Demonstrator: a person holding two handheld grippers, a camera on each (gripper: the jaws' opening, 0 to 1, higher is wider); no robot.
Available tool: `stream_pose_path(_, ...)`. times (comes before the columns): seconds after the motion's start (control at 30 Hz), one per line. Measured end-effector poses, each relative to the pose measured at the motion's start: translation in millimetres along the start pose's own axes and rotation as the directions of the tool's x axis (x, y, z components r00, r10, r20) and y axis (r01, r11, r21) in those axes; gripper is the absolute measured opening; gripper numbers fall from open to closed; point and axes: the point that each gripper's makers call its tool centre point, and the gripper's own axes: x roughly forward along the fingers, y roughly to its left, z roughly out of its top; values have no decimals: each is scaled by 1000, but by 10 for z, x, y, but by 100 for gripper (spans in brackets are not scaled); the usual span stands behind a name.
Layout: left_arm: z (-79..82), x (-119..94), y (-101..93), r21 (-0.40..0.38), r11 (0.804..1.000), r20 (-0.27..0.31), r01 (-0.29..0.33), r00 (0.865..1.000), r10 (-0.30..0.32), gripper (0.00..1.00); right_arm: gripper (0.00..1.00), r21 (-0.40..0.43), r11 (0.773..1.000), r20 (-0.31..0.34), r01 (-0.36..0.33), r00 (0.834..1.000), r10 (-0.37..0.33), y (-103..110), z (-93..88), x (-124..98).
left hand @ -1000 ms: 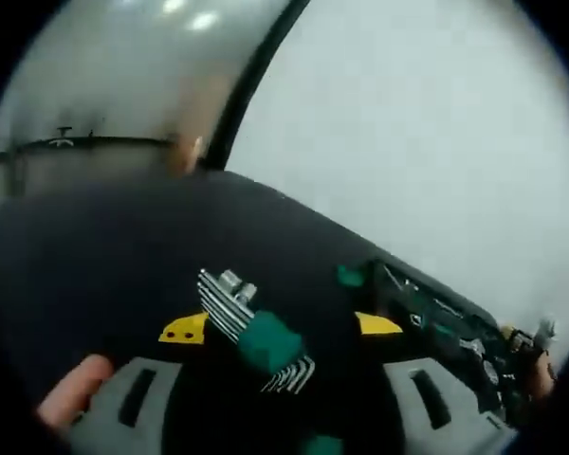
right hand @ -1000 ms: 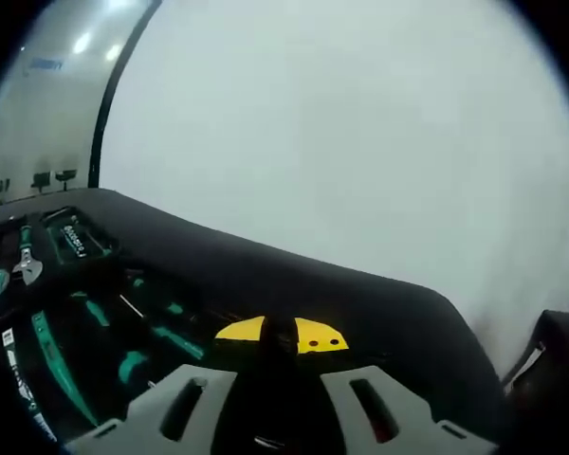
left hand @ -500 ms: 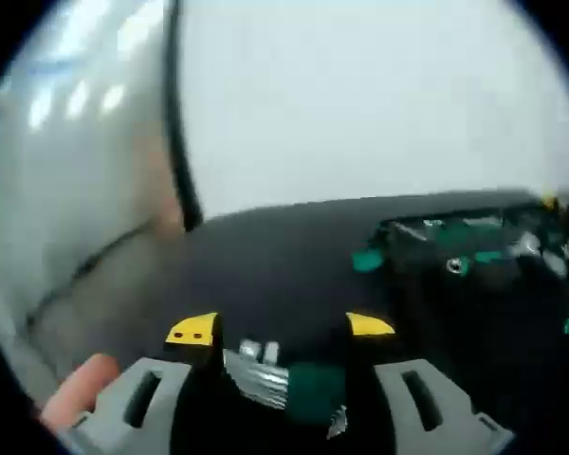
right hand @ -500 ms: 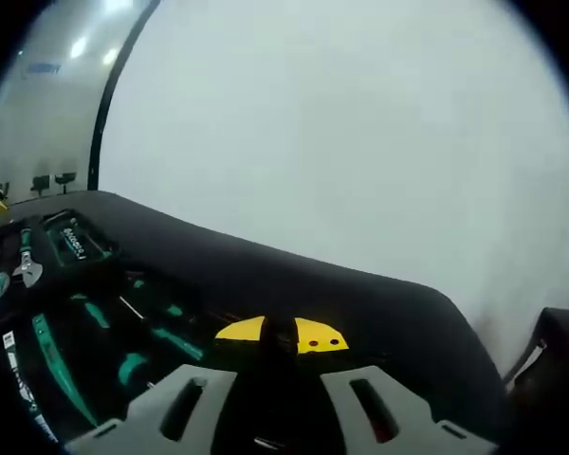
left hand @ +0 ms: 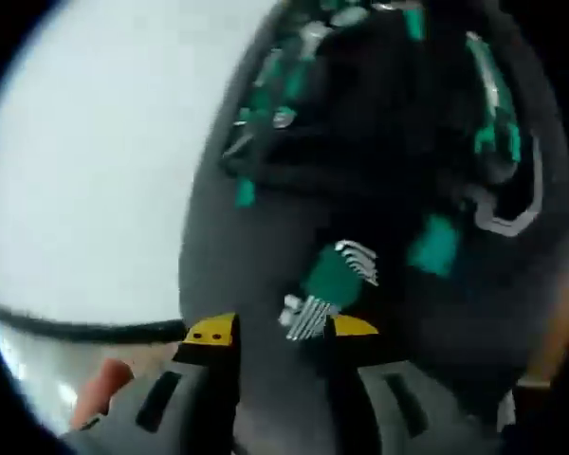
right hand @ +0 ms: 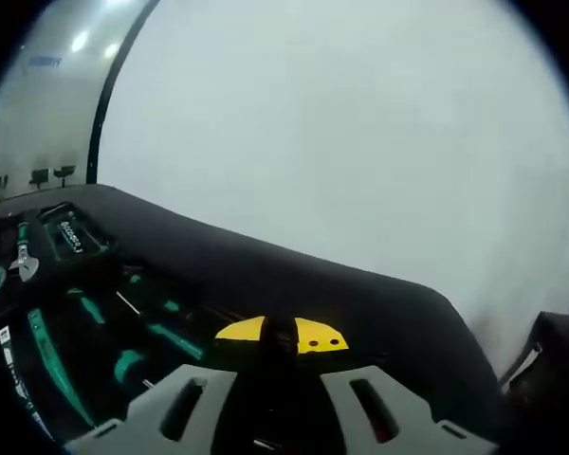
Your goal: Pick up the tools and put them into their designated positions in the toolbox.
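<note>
One hex key set (left hand: pixel 330 284) in a green holder, keys fanned, lies in my left gripper view just beyond the yellow tips of my left gripper (left hand: pixel 271 330), whose jaws stand spread. Toolbox (left hand: pixel 398 142) fills the upper right there, tools blurred. Right gripper (right hand: pixel 281 335) jaws pressed together, toolbox (right hand: pixel 66 303) at lower left. Label writing unreadable.

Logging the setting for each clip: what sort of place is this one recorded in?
Probably a lab or workshop bench, though little of the room shows. A black table stands against a plain white wall, holding an open toolbox of green-handled tools, with a hex key set in the left gripper view.
</note>
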Motion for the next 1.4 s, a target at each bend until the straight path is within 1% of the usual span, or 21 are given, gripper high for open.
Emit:
stream_pose_path(0.1,128,106,-191,95,989,-60,114,992,-109,30,8,4,1000,1,1,1000,-1,-5,4,7)
stream_pose_path(0.13,154,144,-201,105,987,-64,122,991,-115,29,8,4,1000,2,0,1000,0,0,3,-4)
stream_pose_path(0.23,-10,301,-234,179,960,-150,215,971,-189,20,8,5,1000,3,0,1000,0,-1,2,-10)
stream_pose_path(0.27,-150,386,-166,199,950,-194,239,960,-201,19,8,1,1000,2,-1,1000,1,5,0,-6)
stream_pose_path(0.3,-161,400,-186,201,944,-200,262,954,-223,20,8,-3,1000,1,-3,1000,3,15,0,-8)
stream_pose_path(0.37,-180,451,-157,196,939,-190,281,951,-245,20,8,-12,1000,-1,-6,1000,6,30,4,6)
stream_pose_path(0.4,-152,461,-167,163,942,-173,292,949,-264,20,8,-14,1000,-3,-6,1000,6,33,6,17)
stream_pose_path(0.47,-148,473,-153,170,940,-180,295,947,-264,20,8,-17,1000,-9,-5,1000,5,22,-6,14)
stream_pose_path(0.53,-91,469,-130,232,934,-158,272,958,-240,20,8,-16,1000,-8,-5,1000,5,24,-8,3)
stream_pose_path(0.6,43,462,-174,214,945,-75,248,969,-237,20,8,-17,1000,-9,-5,1000,5,29,-12,-4)
stream_pose_path(0.7,37,452,-137,212,952,-66,221,975,-212,21,8,-26,1000,-15,-7,1000,6,48,-22,3)
stream_pose_path(0.77,65,486,-129,291,936,-30,199,979,-199,23,8,-34,999,-18,-8,1000,8,58,-26,5)
stream_pose_path(0.83,74,453,-182,298,931,-27,210,977,-212,23,8,-40,999,-21,-11,1000,10,60,-25,20)
stream_pose_path(0.93,110,476,-138,310,927,-12,210,976,-217,29,8,-48,999,-23,-15,1000,14,64,-23,40)
stream_pose_path(0.97,124,473,-171,314,920,-16,234,970,-242,28,8,-51,999,-23,-16,1000,15,67,-23,40)
stream_pose_path(1.03,79,484,-273,238,917,-48,320,947,-318,23,8,-55,998,-24,-18,1000,16,76,-26,38)
stream_pose_path(1.1,110,509,-204,232,915,-50,329,944,-327,27,8,-56,998,-25,-20,1000,19,81,-28,45)
stream_pose_path(1.17,144,523,-187,246,903,-62,352,935,-348,31,8,-53,998,-23,-20,1000,19,78,-27,43)
stream_pose_path(1.33,113,548,-242,197,871,-103,450,893,-438,37,8,-54,998,-22,-25,999,24,96,-35,-2)
stream_pose_path(1.37,99,530,-293,176,854,-129,489,872,-472,37,8,-55,998,-23,-26,999,25,101,-37,-6)
stream_pose_path(1.4,95,534,-296,150,858,-144,492,869,-473,35,8,-57,998,-24,-28,999,27,106,-41,-10)
